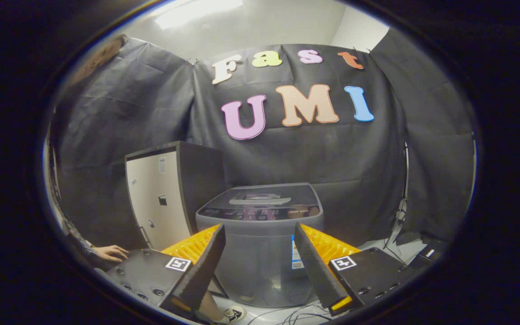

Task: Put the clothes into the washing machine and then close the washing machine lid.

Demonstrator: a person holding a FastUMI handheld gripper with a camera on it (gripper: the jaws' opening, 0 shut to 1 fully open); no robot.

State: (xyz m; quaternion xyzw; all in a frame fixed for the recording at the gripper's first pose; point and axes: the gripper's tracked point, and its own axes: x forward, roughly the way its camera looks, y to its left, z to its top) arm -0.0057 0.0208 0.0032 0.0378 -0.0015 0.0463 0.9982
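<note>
2 ribbed tongs gape before boxy grey washer.

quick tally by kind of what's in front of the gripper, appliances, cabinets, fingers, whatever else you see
washing machine, lid down: 1
cabinet beside the machine: 1
gripper fingers, open and holding nothing, machine beyond them: 2
person's hand by the cabinet's foot: 1
shoe on the floor near the machine: 1
total: 6

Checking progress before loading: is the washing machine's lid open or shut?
Shut. The lid lies flat on the washing machine, beyond the open, empty fingers.
</note>
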